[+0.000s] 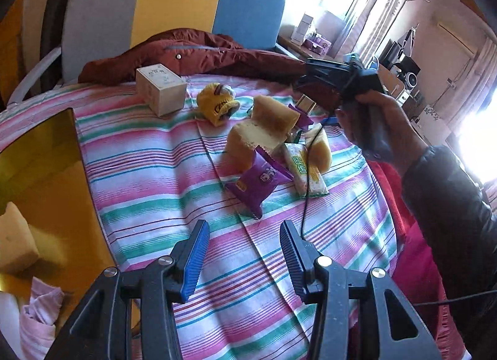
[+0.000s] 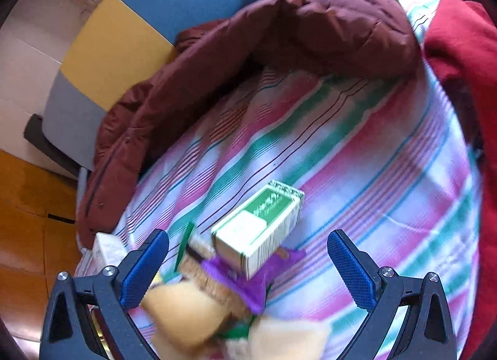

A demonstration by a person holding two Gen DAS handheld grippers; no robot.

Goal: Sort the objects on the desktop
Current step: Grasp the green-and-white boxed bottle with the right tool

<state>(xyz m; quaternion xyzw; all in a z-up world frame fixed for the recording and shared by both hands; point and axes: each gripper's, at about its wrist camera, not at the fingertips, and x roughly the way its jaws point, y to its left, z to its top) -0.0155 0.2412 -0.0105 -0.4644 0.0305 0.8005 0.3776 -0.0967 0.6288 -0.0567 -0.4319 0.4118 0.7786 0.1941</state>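
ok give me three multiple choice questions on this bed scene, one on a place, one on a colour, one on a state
1. Where does the white box stand?
A. on the striped sheet, in front of the dark red jacket
B. on the floor
C. on the chair

2. What colour is the snack packet nearest the left gripper?
A. purple
B. orange
C. black

3. How is the left gripper?
A. open and empty
C. shut on a cloth
B. shut on a box

Answers: 1 A, it sits on the sheet before the jacket; 2 A, its wrapper is purple; 3 A, nothing lies between its blue pads.
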